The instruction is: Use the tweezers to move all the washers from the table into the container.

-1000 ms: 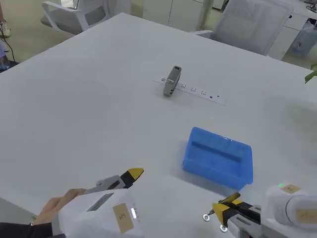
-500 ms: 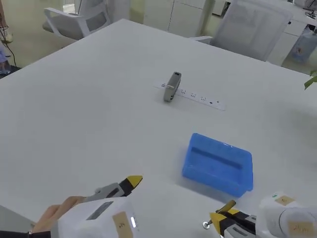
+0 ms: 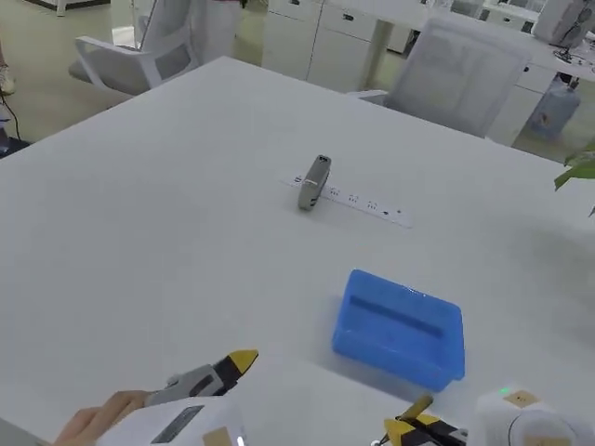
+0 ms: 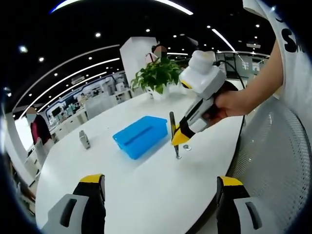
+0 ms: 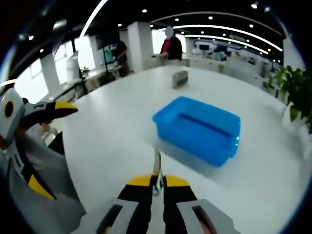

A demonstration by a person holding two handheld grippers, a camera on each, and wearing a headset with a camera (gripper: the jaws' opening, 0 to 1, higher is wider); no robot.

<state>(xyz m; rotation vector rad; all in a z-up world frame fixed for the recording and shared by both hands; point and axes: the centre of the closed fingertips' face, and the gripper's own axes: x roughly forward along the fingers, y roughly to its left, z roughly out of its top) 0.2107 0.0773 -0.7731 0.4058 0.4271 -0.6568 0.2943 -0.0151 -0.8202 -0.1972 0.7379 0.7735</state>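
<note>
Left gripper view has the left gripper (image 4: pixel 159 178) with its yellow-tipped jaws spread wide over the white table (image 4: pixel 122 180). Opposite it, a hand (image 4: pixel 229 103) holds the right gripper (image 4: pixel 179 138), its jaws pressed together on slim dark metal tweezers (image 4: pixel 172 122). These stand nearly upright, tips down at the tabletop, just beside a small silver metal washer (image 4: pixel 187 147). The blue rectangular plastic container (image 4: pixel 140 135) sits near them on the table, apart from the washer; whether anything lies inside, I cannot tell.
</note>
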